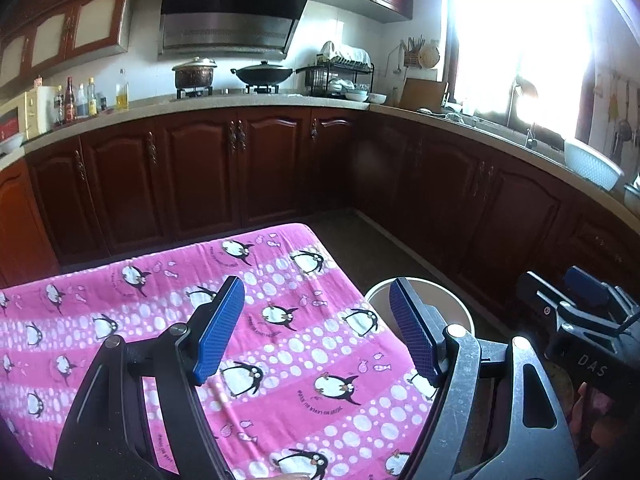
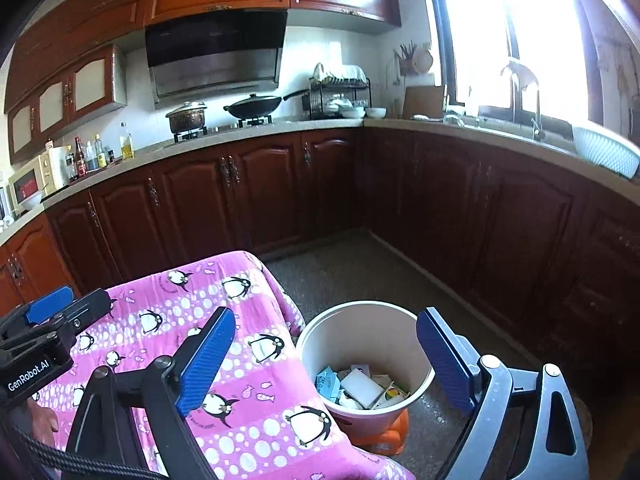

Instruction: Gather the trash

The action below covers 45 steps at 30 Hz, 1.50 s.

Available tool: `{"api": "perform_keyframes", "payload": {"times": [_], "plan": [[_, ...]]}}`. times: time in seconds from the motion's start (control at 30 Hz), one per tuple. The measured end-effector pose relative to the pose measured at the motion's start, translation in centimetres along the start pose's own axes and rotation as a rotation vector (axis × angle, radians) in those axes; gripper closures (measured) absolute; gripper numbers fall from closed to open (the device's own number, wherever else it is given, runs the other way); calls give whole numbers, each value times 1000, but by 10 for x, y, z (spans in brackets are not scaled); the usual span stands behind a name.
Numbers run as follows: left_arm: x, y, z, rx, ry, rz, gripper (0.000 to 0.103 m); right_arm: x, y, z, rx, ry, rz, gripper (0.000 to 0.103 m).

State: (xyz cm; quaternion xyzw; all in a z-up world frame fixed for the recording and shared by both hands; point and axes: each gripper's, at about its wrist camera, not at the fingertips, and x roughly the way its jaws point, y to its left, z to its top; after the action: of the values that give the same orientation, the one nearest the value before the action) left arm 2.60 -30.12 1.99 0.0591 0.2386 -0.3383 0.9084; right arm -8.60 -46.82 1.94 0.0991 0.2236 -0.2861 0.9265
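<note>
From the left wrist view, the left hand-held gripper (image 1: 316,328) stands well open with nothing between its blue pads, above the desk draped in a pink penguin cloth (image 1: 120,320); the bin (image 1: 464,312) peeks out just past the desk's right edge. From the right wrist view, the right hand-held gripper (image 2: 326,364) gapes wide and empty, and the bin (image 2: 360,344) on the floor beside the desk holds the trash (image 2: 360,390), cartons and paper scraps.

Window (image 1: 524,40) far right blown out with glare; lower cabinets (image 2: 480,216) shadowed; fisheye bends edges, dark corners.
</note>
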Motion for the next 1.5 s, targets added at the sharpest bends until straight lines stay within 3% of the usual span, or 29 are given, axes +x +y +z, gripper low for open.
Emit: {"api": "perform_keyframes", "payload": {"times": [0.47,1.5], "plan": [[-25,16,-12,-27,-21,44,29,-34,12,-15,-8,-36,-11,8],[-34,18,-19,-16,-22,82,29,-43,12,-26,-4,-30,-9,8]]}}
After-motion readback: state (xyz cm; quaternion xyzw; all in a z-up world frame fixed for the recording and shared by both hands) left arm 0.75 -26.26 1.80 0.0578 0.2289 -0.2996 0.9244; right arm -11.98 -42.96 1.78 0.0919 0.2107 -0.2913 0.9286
